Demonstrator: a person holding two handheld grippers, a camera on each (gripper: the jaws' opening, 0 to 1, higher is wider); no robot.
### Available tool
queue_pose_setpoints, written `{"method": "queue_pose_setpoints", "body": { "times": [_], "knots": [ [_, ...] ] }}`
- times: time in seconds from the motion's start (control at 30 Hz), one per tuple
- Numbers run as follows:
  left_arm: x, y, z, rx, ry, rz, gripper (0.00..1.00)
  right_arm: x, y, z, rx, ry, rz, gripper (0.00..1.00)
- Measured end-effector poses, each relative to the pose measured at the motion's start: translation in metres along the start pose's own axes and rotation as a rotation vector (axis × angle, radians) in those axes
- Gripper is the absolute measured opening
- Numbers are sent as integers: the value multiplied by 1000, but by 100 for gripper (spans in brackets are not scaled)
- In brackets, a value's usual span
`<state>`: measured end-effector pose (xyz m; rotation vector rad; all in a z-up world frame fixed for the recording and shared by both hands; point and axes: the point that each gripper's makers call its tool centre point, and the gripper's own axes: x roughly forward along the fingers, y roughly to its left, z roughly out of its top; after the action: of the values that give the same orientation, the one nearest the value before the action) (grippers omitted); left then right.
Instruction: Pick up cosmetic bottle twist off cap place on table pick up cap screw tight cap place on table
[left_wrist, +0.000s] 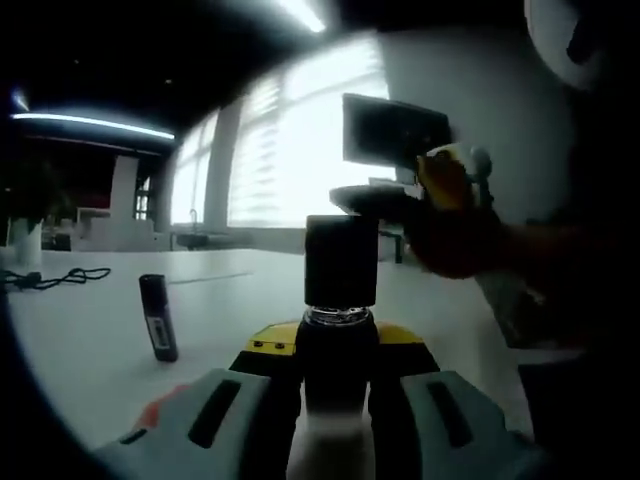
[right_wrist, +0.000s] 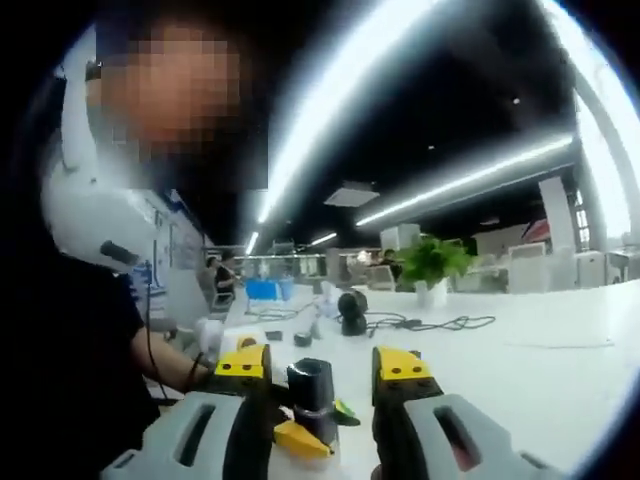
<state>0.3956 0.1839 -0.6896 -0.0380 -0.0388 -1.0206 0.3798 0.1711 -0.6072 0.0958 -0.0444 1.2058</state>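
Left claw (left_wrist: 338, 395): nearest the lens in left gripper view; jaws pressed onto the body of the cosmetic bottle (left_wrist: 338, 345), held upright between them, off the surface (left_wrist: 90, 340).
Cap (left_wrist: 341, 260): dark cylinder, looks seated on the bottle neck w/ a glassy ring showing just below it; can't tell how far threaded.
Small dark tube (left_wrist: 157, 316): stands on the surface to the left of the bottle, well apart; not part of the job.
Cable (left_wrist: 55, 278): lies far left on the surface, out of the way.
Person's hand (left_wrist: 455, 235): right of the bottle, holding the other tool, near but not touching.
Right claw (right_wrist: 322, 385): in right gripper view jaws spread, yellow tips either side of the cap (right_wrist: 312, 388), apart from it; nothing pinched.
Plant (right_wrist: 432, 262): far back on the surface, w/ cables and small items nearby.
Step in hand (judgement): right claw about to take the cap for twisting; whether off or on can't be told.
How to do it well: centre cap between the tips, close squarely on its sides, keep left grip firm so the bottle doesn't spin, turn about the bottle's axis w/o tilting.
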Motion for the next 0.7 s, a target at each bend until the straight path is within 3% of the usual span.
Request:
{"method": "queue_pose_setpoints", "body": {
  "times": [0.23,0.7],
  "knots": [
    [0,-12,0,-8,0,-59,15,0,-5,-10,18,50,123,32],
    [-4,-38,0,-21,9,-198,15,11,31,-34,4,175,352,27]
  ]
}}
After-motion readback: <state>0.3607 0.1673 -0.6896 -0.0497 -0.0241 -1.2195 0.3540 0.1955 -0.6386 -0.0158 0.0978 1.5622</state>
